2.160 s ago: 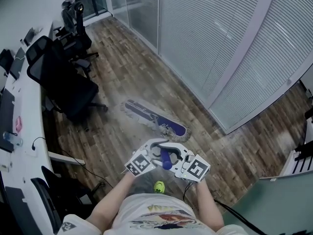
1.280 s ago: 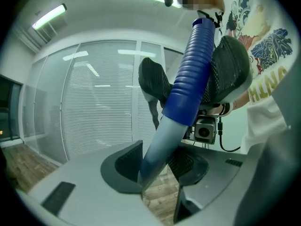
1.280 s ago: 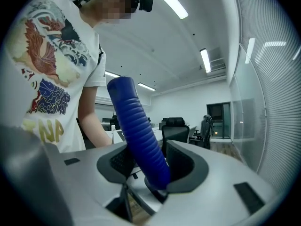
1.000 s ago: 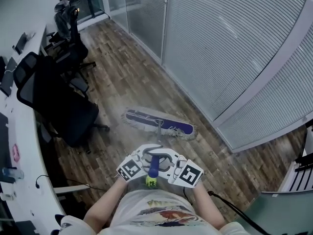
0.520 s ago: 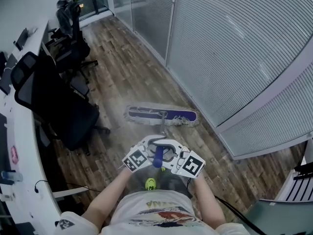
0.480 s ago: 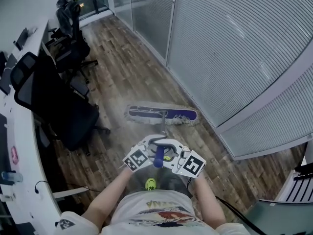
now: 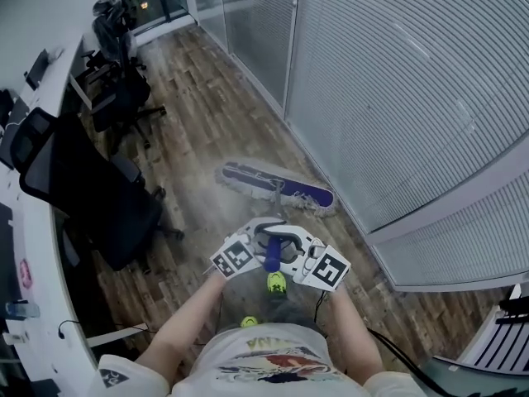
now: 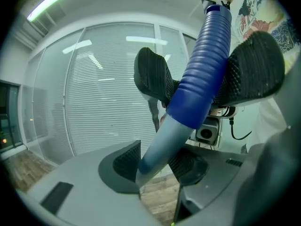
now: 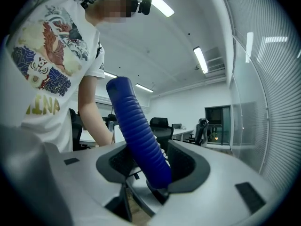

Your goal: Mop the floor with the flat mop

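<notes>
The flat mop's head (image 7: pixel 277 187), blue with pale fringes, lies slantwise on the wood floor (image 7: pixel 207 114) close to the glass wall. Its silver pole (image 8: pixel 160 145) runs up to a blue ribbed grip (image 7: pixel 271 255) held in front of the person's belly. My left gripper (image 7: pixel 266 236) is shut on the mop handle; in the left gripper view (image 8: pixel 155 164) its pads clamp the silver pole just below the grip. My right gripper (image 7: pixel 278 256) faces it and is shut on the blue ribbed grip (image 9: pixel 138 135), jaws (image 9: pixel 153 166) pressed on both sides.
Black office chairs (image 7: pixel 91 188) (image 7: pixel 124 89) stand at the left beside a white desk (image 7: pixel 25 222). A glass partition with blinds (image 7: pixel 397 98) runs along the right. The person's green shoes (image 7: pixel 275 282) are under the grippers. A cable (image 7: pixel 397 358) lies at the lower right.
The mop head has slid forward over the floor and turned from level to slanted. Both grippers moved with the handle and kept their hold. The person stepped forward.
</notes>
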`<state>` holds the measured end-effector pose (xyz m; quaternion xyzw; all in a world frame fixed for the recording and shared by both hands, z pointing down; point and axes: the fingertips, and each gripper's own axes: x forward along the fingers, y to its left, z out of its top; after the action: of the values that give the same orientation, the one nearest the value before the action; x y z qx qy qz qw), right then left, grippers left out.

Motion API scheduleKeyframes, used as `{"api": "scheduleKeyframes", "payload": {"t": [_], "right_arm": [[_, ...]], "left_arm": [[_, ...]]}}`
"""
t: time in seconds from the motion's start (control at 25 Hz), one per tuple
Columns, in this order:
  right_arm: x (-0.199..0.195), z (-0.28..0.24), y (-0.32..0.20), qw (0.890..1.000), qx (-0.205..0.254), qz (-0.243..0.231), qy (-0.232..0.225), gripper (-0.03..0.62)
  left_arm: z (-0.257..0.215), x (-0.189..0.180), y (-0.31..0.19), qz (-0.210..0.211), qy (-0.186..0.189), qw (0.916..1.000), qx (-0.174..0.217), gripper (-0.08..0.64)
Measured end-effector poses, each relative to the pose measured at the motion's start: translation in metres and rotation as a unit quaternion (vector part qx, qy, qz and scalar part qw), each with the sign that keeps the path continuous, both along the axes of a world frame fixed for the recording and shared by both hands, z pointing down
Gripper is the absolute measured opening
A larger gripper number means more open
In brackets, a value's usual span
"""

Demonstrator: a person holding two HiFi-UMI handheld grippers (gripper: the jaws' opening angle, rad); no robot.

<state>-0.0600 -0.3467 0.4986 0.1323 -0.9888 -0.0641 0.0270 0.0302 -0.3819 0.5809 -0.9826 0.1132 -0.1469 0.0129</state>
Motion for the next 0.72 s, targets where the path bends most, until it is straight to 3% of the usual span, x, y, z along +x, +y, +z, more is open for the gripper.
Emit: {"api": "scheduleKeyframes", "payload": {"t": [0.32,0.56,0.72], "right_arm": [[0.057,0.019,-0.096,1.000,-0.018,0.017,0.008,0.195],[0.073,0.022,-0.147,1.000,-0.021,0.020,0.008,0.196],[0.078,0.024,-0.156,0.999,-0.023,0.020,0.011,0.198]], "left_arm": [[0.017,0.056,-0.094,0.002,-0.011,0.9999,0.002,0.166],[0.020,0.071,-0.145,-0.002,-0.007,1.0000,0.003,0.167],[0.021,0.077,-0.154,-0.002,-0.006,1.0000,0.001,0.167]]}}
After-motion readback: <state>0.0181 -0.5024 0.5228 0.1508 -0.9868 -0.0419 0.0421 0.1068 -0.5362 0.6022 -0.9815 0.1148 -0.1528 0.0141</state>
